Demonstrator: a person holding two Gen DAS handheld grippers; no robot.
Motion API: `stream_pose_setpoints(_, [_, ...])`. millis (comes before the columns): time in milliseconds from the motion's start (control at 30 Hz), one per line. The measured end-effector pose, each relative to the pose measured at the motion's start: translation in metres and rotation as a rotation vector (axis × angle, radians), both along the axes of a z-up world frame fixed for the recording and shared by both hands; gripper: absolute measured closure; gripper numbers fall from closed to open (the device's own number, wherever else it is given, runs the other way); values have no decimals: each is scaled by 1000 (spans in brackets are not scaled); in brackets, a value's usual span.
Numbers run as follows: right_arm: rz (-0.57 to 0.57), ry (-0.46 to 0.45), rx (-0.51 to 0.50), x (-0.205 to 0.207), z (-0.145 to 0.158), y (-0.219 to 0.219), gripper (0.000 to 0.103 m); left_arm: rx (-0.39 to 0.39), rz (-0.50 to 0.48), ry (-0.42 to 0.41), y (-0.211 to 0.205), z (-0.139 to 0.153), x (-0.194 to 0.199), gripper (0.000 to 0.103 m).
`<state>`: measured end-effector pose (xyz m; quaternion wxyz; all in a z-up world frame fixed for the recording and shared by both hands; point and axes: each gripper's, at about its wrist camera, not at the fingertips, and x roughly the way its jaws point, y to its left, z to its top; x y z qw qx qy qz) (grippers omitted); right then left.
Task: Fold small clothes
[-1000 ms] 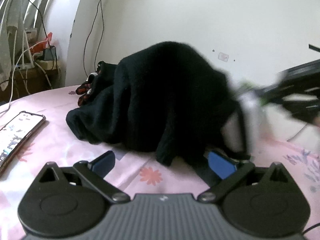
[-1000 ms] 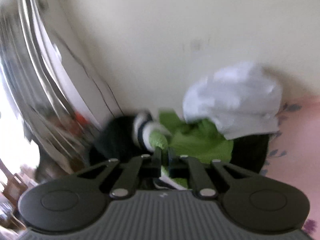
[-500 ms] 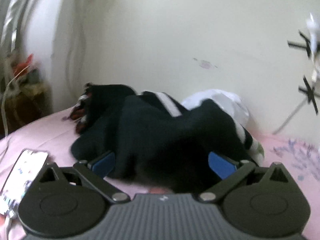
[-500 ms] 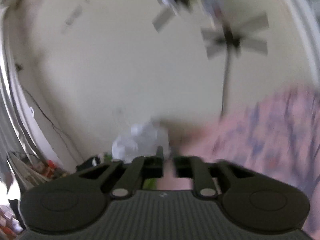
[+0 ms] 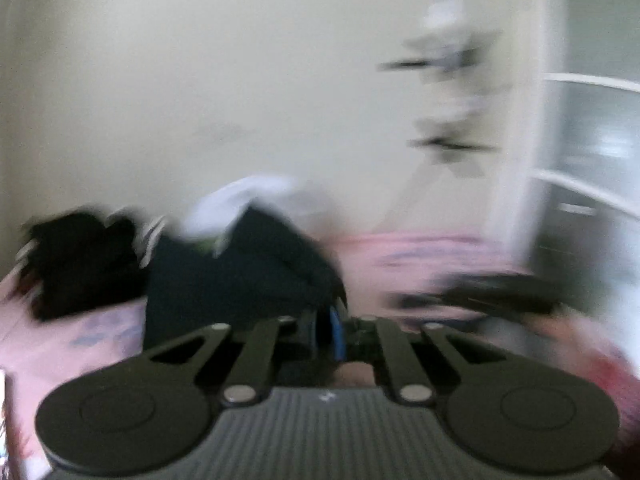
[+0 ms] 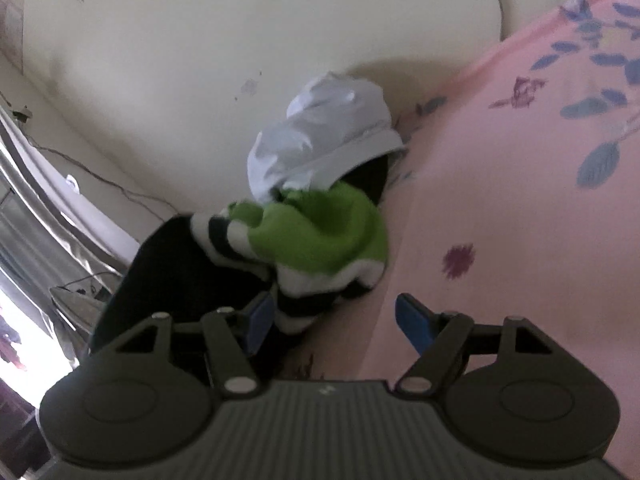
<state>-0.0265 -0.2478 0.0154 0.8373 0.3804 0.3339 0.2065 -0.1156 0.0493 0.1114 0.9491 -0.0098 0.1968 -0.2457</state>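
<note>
Left wrist view, heavily blurred: left tongs [image 5: 325, 330] closed, blue pads together on a fold of the dark garment [image 5: 240, 276], which trails back from the pads over the pink floral bedsheet [image 5: 420, 248]. Behind it, a white garment [image 5: 240, 200] atop the heap by the cream wall [image 5: 200, 80]; a second black garment [image 5: 80, 264] lying at far left. A dark smeared shape low at right on the sheet, too blurred to name. White shelving [image 5: 592, 140] at the right edge.

Right wrist view, sharper: right tongs [image 6: 334, 320] wide apart and opening, blue pads clear of any cloth, nothing gripped, bare pink bedsheet [image 6: 500, 200] and the hem of a green sweater with black-and-white stripes [image 6: 320, 236] showing between them. Sweater heaped against a black garment [image 6: 172, 272] at left, just beyond the left pad. White garment [image 6: 328, 136] crumpled on top of the pile, pressed into the corner where the bed meets the cream wall [image 6: 200, 40]. Cable [image 6: 100, 180] running along the wall at left.
</note>
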Motion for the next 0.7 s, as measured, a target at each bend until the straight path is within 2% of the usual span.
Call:
stream_pose_setpoints(67, [-26, 0, -17, 7, 0, -2, 31, 5, -81, -66, 11, 6, -35, 88])
stream_pose_setpoints(100, [-37, 6, -25, 9, -2, -7, 31, -5, -82, -77, 20, 9, -45, 73])
stream_pose_setpoints(133, [-47, 15, -31, 11, -4, -13, 31, -22, -58, -76, 29, 13, -48, 51])
stream_pose_setpoints(200, [-68, 34, -41, 19, -7, -15, 31, -65, 56, -76, 56, 17, -39, 40])
stream_pose_setpoints(267, [-70, 28, -57, 32, -8, -14, 31, -76, 201, -52, 79, 17, -12, 37])
stream_pose_setpoints(333, [-61, 10, -89, 49, -6, -7, 31, -106, 304, 14, 93, 13, 28, 23])
stream_pose_setpoints(467, [-35, 26, -125, 95, -11, 15, 31, -191, 365, 199, 111, -16, 115, 20])
stream_pose_setpoints(600, [55, 71, -108, 124, -22, 47, 34, -184, 400, 360, 97, -56, 182, 15])
stream_pose_setpoints(633, [69, 62, -124, 126, -22, 56, 41, -205, 386, 405, 92, -65, 191, 15])
stream_pose_setpoints(667, [92, 56, -153, 127, -20, 65, 70, -225, 363, 450, 87, -74, 200, 19])
stream_pose_setpoints(700, [129, 59, -167, 127, -18, 73, 89, -234, 342, 485, 81, -82, 204, 44])
